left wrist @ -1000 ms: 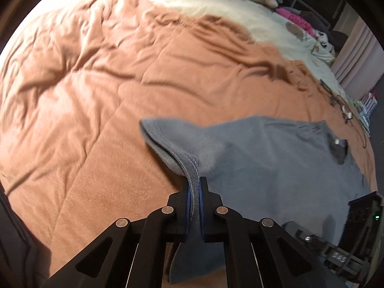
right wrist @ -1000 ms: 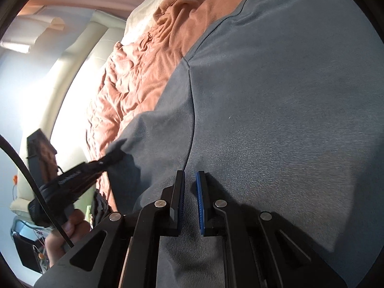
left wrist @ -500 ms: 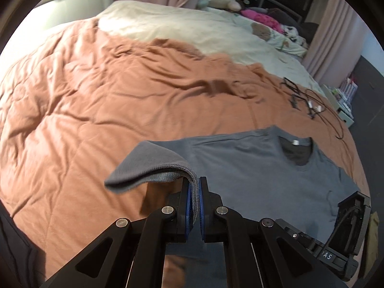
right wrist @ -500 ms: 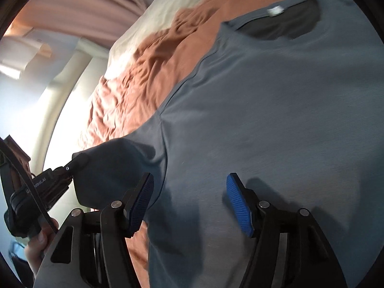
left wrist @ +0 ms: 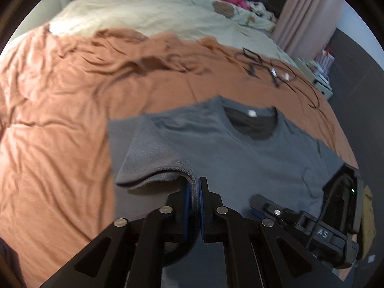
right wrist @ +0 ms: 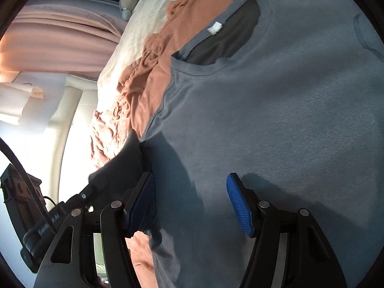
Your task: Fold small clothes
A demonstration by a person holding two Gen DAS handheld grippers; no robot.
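A grey T-shirt point(left wrist: 230, 148) lies front up on the orange duvet point(left wrist: 60, 120), its neck opening with a white label pointing away. My left gripper point(left wrist: 195, 187) is shut on the hem of the shirt's left sleeve point(left wrist: 153, 160), which it holds folded inward over the body. In the right wrist view the same grey T-shirt point(right wrist: 276, 120) fills the frame. My right gripper point(right wrist: 190, 189) hovers open just above the shirt's chest with nothing between its blue pads. The left gripper with the lifted sleeve point(right wrist: 122, 160) shows at the left edge of that view.
A cream sheet point(left wrist: 156, 16) covers the far half of the bed, with soft toys and pink things beyond it. Black cables and glasses point(left wrist: 271, 69) lie on the duvet past the shirt's collar. Pink curtains point(left wrist: 304, 12) hang at the far right.
My left gripper has carried the sleeve inward over the shirt's body. My right gripper has gone from shut to open and drawn back from the cloth.
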